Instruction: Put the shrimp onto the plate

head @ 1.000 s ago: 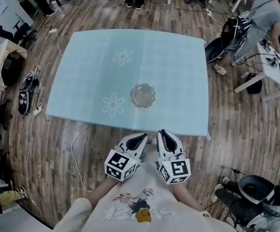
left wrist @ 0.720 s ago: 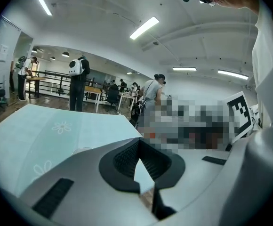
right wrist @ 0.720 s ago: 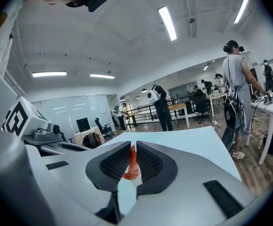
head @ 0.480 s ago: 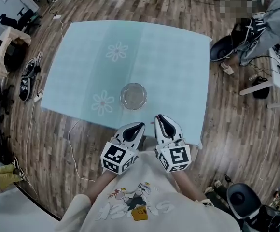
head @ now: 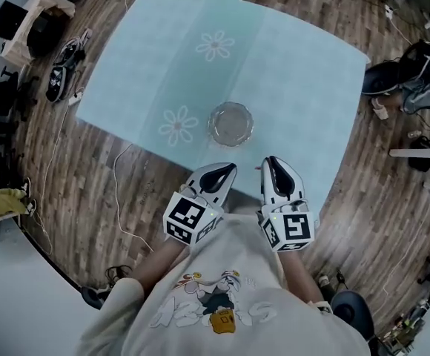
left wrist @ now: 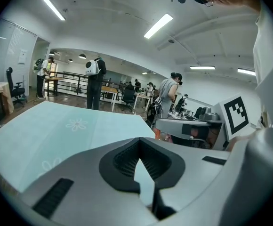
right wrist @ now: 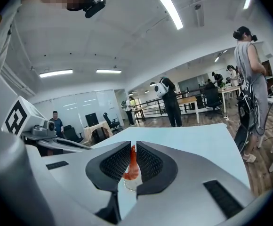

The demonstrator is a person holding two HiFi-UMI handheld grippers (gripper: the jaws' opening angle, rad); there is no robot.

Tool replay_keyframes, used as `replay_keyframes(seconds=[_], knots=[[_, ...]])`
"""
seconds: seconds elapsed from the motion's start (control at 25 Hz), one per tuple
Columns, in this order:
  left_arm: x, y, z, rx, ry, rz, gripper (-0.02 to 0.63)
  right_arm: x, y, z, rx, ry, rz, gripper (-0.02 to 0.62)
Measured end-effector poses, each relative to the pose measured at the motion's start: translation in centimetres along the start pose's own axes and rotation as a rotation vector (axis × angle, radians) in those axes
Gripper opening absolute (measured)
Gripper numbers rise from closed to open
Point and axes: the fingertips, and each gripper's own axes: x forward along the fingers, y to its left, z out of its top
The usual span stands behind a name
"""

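A clear glass plate (head: 230,123) sits on the pale blue tablecloth (head: 289,87), near the table's front edge. Both grippers are held side by side close to the person's chest, just short of that edge. My right gripper (head: 270,163) is shut on a small red shrimp (right wrist: 132,166), which stands upright between the ribbed pads in the right gripper view. My left gripper (head: 226,170) is shut with nothing in it (left wrist: 139,160). The shrimp is hidden in the head view.
Two white flower prints (head: 179,124) mark the cloth left of the plate. Shoes (head: 65,58) and a cable (head: 122,199) lie on the wooden floor at the left. People (right wrist: 249,74) and desks stand beyond the table's far side.
The head view has swung, so the table sits more to the right and tilted. Both grippers stay together by the chest and are slightly nearer the plate.
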Motion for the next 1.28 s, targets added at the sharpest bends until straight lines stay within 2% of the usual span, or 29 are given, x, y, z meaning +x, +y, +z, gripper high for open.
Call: replay_keyframes(seconds=[0.52, 0.72, 1.0, 1.28], knots=[[1.8, 4.7, -1.7, -0.086, 0.028, 0.007, 0.003, 5.3, 1.0, -1.6, -0.031, 0.107, 0.053, 0.054], [2.4, 6.4, -3.6, -0.126, 0.055, 0.022, 0.003, 7.8, 1.5, -3.2, -0.062, 0.164, 0.063, 0.054], [3.0, 8.7, -5.9, -0.185, 0.071, 0.031, 0.003, 10.0, 1.8, -5.8, -0.052, 0.221, 0.074, 0.055], [3.7, 11.0, -7.8, -0.201, 0.090, 0.055, 0.003, 12.0, 1.5, -7.9, -0.077, 0.263, 0.064, 0.054]])
